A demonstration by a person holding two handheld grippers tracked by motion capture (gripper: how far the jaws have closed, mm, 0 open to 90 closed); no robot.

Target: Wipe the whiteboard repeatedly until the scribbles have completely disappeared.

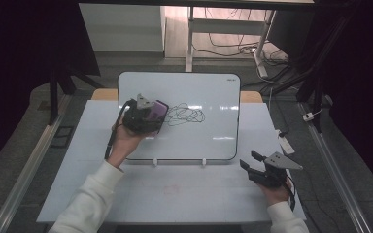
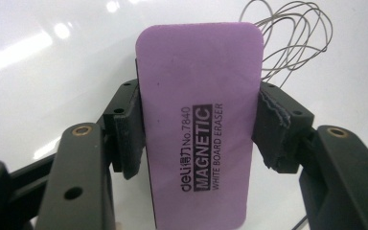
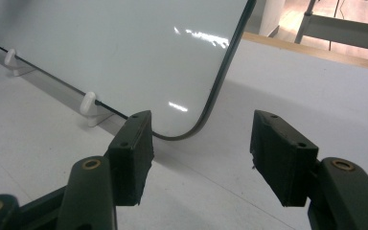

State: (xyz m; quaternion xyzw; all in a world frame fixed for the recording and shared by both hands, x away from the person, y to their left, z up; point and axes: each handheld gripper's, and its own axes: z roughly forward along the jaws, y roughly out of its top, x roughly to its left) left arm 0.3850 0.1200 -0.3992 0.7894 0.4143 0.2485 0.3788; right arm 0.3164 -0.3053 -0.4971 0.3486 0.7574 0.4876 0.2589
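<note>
High view looks down from six o'clock; both gripper views sit close, sharing the glossy white rectangular whiteboard (image 1: pixel 194 131) (image 2: pixel 52 72) (image 3: pixel 124 52).

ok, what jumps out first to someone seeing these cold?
The purple eraser, clamped in the left claw and held against the whiteboard just left of a black scribble. Then the right claw, open with nothing between its jaws, resting on the table near the board's lower right corner.

From my feed: whiteboard (image 1: pixel 209 136) face wide open right of scribble (image 1: pixel 187 114). Left gripper (image 1: pixel 148 116) with eraser (image 2: pixel 199 124) blocks board's left part. Table (image 1: pixel 175 189) front strip free; right gripper (image 1: pixel 255 167) parks near board's lower right corner.
</note>
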